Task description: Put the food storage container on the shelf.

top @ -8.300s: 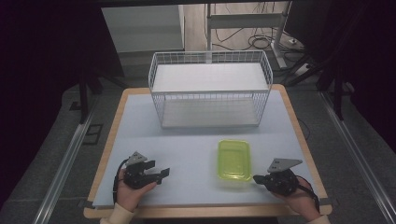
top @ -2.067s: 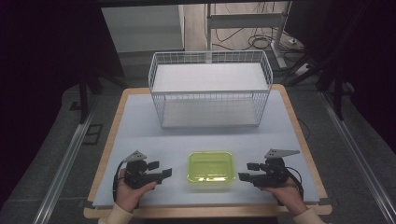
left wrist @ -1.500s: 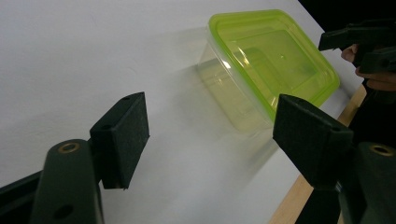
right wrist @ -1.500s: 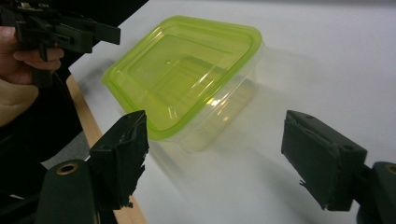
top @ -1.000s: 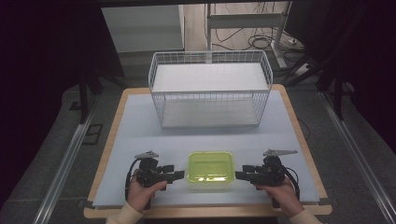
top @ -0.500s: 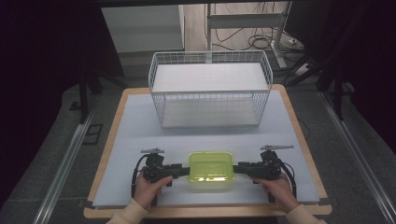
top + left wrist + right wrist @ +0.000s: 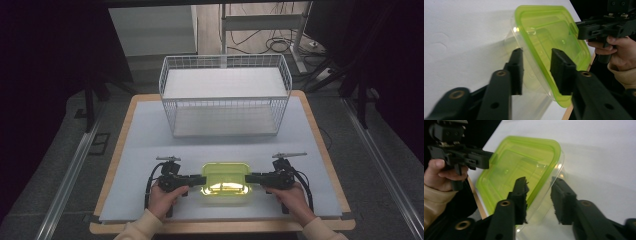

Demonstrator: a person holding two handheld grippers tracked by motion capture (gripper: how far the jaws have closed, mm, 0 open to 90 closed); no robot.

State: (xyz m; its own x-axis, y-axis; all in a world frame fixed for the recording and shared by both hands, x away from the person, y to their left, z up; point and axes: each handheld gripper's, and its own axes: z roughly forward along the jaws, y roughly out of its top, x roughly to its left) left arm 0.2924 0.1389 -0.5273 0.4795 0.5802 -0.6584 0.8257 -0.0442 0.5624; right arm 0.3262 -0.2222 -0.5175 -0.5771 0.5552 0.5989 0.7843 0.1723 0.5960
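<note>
A clear food container with a lime-green lid lies on the white table top near the front edge. My left gripper comes at its left short end and my right gripper at its right short end. In the left gripper view the lid's rim passes between the two jaws of the left gripper, with a little gap on each side. The right gripper straddles the opposite rim the same way. Both pairs of jaws have just been closing around the rim.
A white wire basket stands at the back of the table, its opening upward. The wooden table edge runs just in front of my hands. Bare white table top lies between basket and container.
Both grippers have slid inward from the sides until their jaws enclose the container's two short ends, and the jaws have narrowed. Earlier the container was turned crosswise and shifted left to the table's middle.
</note>
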